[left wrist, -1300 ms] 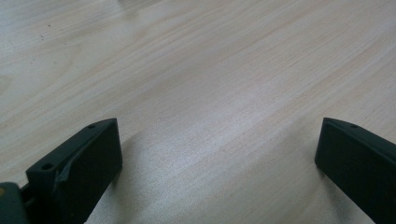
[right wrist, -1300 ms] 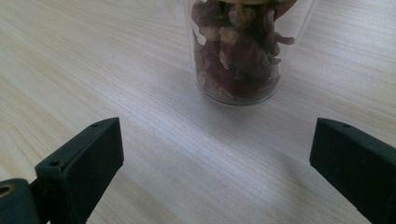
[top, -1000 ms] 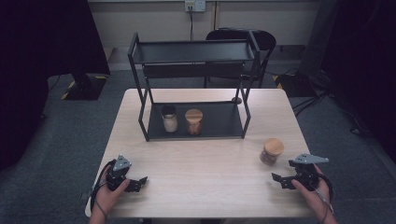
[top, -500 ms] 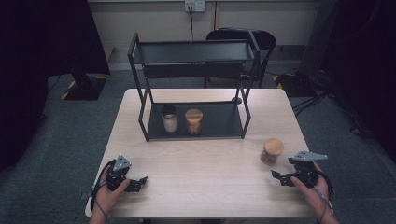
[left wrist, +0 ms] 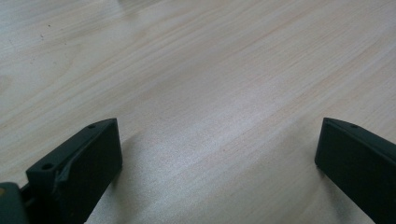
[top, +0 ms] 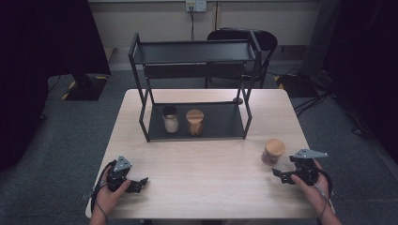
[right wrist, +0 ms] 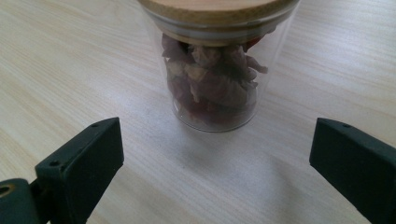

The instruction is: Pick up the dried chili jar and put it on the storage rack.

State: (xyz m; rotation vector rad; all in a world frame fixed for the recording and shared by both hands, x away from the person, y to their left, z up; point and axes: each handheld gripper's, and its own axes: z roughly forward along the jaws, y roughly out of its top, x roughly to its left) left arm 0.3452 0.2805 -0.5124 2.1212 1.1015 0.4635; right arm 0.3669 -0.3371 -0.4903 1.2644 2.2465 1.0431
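Black jaws of the right gripper (right wrist: 212,154) spread wide, levelled at the glass jar (right wrist: 215,70).

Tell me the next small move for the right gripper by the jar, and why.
Probably ease the right gripper forward until its jaws stand on either side of the glass jar, then close. The jaws are open wide, the jar stands upright on the table just ahead, centred between them but not yet reached. The left gripper is open over bare wood.
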